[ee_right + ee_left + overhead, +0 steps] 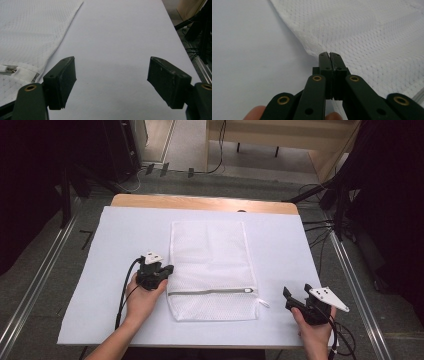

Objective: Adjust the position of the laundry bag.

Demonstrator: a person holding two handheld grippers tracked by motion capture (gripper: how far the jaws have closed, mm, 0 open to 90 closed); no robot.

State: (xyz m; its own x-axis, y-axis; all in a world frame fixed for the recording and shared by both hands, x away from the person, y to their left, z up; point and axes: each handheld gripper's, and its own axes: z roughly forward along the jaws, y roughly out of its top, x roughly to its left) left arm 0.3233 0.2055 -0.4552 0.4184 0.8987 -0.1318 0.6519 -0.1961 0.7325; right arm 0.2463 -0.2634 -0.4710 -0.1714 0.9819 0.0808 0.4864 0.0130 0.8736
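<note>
White mesh bag [211, 270] flat on table [280, 245], left gripper [170, 269] clenched on its edge; right gripper [289, 296] spread wide, apart from bag

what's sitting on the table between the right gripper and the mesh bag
Nothing: between the right gripper and the mesh bag is bare white table cover, in the high view.

The left hand [141, 299] reaches in from below with its bare forearm, holding the black two-jaw left gripper [168, 269], whose jaws are pressed tightly together. The right hand [314, 332] grips the black right gripper [296, 299], jaws spread wide apart.
</note>
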